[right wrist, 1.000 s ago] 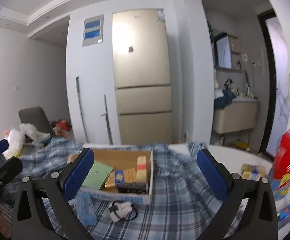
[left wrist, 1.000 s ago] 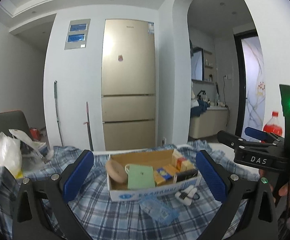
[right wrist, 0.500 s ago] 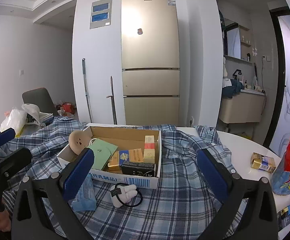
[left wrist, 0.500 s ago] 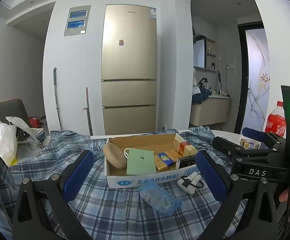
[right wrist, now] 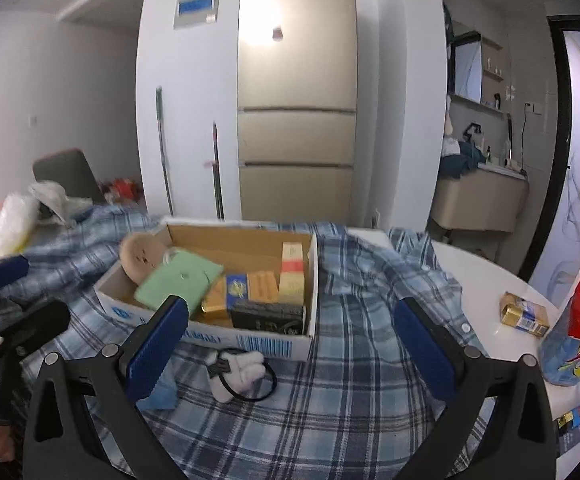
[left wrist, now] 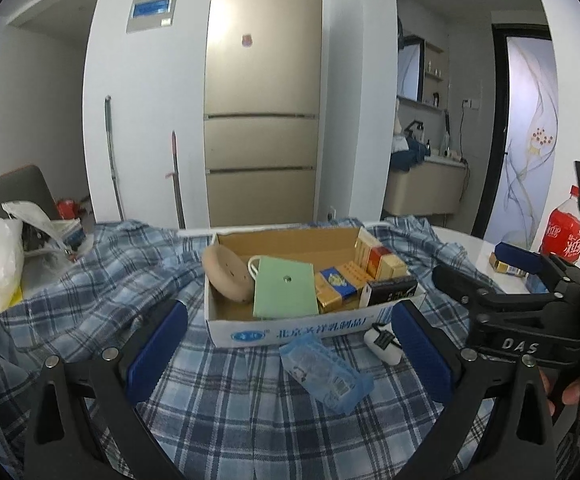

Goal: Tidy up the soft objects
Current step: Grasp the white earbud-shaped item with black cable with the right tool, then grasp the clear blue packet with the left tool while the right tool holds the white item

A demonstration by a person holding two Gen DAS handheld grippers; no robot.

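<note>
On the checked blue cloth (right wrist: 330,392), just before the cardboard box (right wrist: 210,334), lies a small white plush toy (right wrist: 238,368), light and squashy; grasp its middle. Both grippers, left (left wrist: 290,354) and right (right wrist: 290,346), are spread, empty.

At twelve o'clock we face a tall gold fridge (left wrist: 264,92) against white walls (left wrist: 42,92); a dark chair (left wrist: 20,192) at nine.

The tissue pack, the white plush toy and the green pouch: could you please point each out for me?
tissue pack (left wrist: 326,374), left wrist view, middle of its wrapper
plush toy (right wrist: 237,369), right wrist view, its white body
green pouch (left wrist: 285,287), left wrist view, front face
</note>
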